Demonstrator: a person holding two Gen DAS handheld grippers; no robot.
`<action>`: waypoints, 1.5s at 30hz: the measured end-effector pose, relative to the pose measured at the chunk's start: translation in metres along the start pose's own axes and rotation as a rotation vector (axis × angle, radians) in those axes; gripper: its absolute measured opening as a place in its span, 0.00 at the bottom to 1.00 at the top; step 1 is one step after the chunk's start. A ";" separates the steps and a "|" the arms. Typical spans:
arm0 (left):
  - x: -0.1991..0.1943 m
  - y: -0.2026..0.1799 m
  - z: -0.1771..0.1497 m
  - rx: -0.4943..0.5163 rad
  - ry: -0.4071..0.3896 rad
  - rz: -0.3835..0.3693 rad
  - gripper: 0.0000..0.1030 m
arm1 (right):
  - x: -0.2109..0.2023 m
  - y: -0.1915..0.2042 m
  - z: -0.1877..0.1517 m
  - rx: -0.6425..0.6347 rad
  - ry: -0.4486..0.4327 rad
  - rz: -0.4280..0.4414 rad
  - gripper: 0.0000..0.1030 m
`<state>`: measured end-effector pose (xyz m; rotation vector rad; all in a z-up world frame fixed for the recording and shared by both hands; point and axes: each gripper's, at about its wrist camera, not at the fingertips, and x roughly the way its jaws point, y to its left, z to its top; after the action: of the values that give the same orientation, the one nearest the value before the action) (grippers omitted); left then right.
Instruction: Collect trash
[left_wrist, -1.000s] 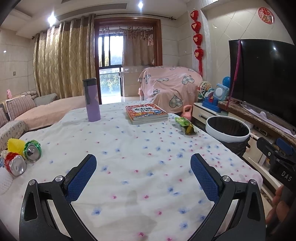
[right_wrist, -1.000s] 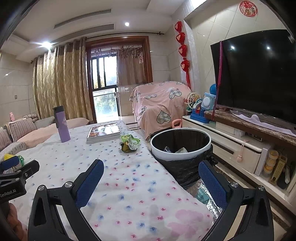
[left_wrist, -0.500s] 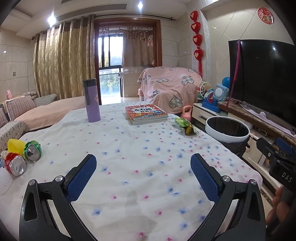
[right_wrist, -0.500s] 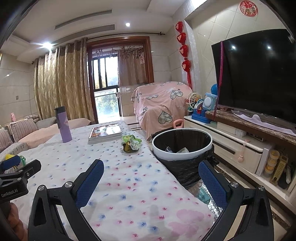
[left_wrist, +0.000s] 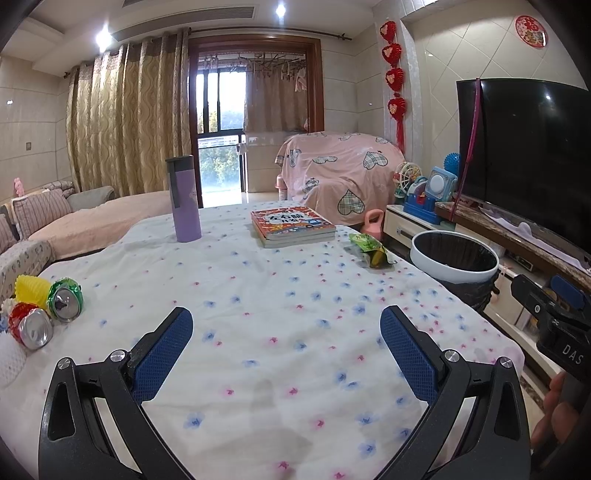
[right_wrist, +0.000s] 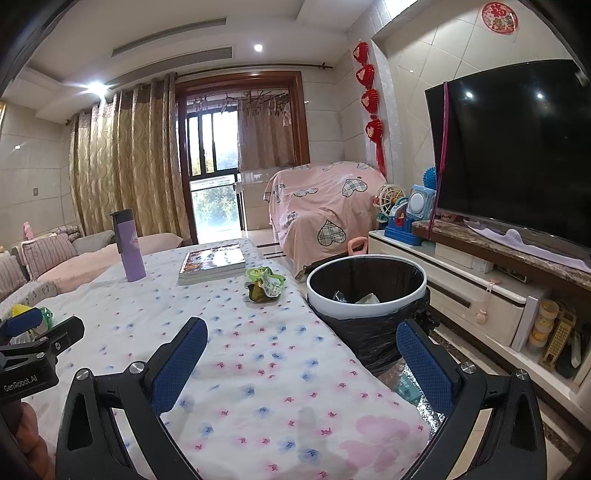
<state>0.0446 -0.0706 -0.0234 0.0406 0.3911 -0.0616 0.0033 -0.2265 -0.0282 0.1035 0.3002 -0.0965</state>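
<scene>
A crumpled green-yellow wrapper lay near the surface's right edge, beside the black-lined white bin. Two crushed cans, green and red, lay at the left edge.

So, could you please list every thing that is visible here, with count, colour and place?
cans: two, green and red, table's left edge
yellow cup: one, behind the cans
snack wrapper: one, green-yellow, table's right edge
bin: one, white rim, black liner, floor beside table
bottle: one, purple, far end
books: stack, red cover, far end
table: one, white floral cloth
left gripper: open, empty
right gripper: open, empty
</scene>
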 end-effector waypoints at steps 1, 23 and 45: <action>0.000 0.000 0.000 0.000 0.000 -0.001 1.00 | 0.000 0.000 0.000 0.000 -0.001 0.000 1.00; -0.001 0.000 -0.001 -0.002 0.002 -0.002 1.00 | 0.001 0.001 -0.001 0.000 0.002 0.011 1.00; 0.004 0.002 -0.008 0.001 0.021 -0.005 1.00 | 0.002 0.004 -0.001 0.007 0.014 0.021 1.00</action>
<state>0.0452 -0.0683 -0.0321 0.0408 0.4118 -0.0664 0.0054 -0.2229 -0.0297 0.1144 0.3123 -0.0765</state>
